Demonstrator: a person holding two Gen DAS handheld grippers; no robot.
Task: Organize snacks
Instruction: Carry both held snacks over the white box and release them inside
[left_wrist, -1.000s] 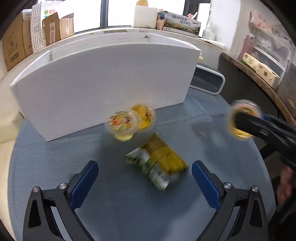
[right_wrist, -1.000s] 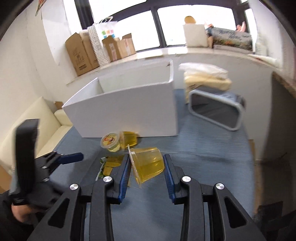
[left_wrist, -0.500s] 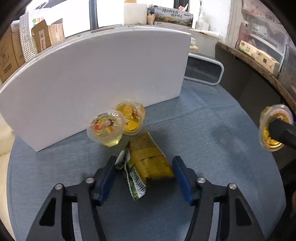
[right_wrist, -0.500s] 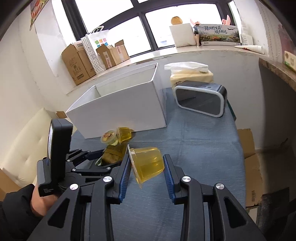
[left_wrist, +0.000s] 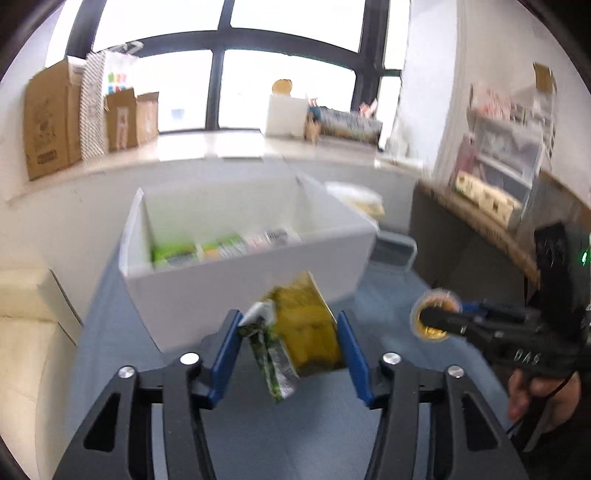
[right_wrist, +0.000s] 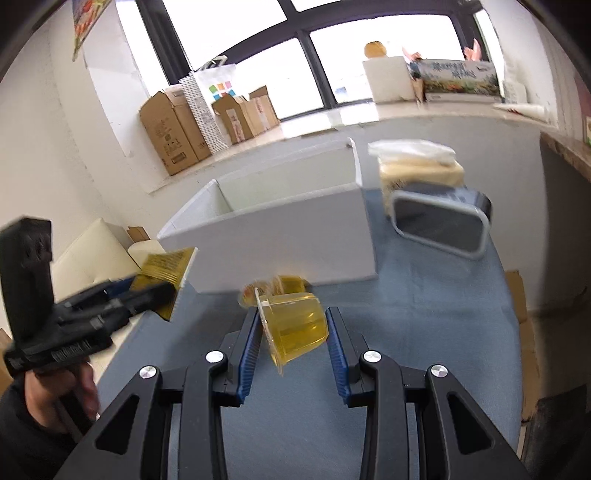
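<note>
My left gripper (left_wrist: 288, 332) is shut on a yellow-green snack packet (left_wrist: 299, 332) and holds it in the air in front of the white box (left_wrist: 236, 288). The packet also shows in the right wrist view (right_wrist: 166, 273), at the left. Several packets lie inside the box (left_wrist: 221, 247). My right gripper (right_wrist: 291, 328) is shut on a yellow jelly cup (right_wrist: 295, 328), held above the blue table (right_wrist: 424, 314). That cup shows at the right of the left wrist view (left_wrist: 436, 317). Two more jelly cups (right_wrist: 277, 288) lie by the box's front wall, partly hidden.
A dark rounded device (right_wrist: 439, 225) stands right of the box, with a tissue pack (right_wrist: 417, 166) behind it. Cardboard boxes (right_wrist: 177, 129) line the window sill. A cream sofa (right_wrist: 96, 251) lies left of the table.
My left gripper closed on the snack packet and lifted it off the table toward the box. My right gripper kept hold of the jelly cup and stayed near the box front.
</note>
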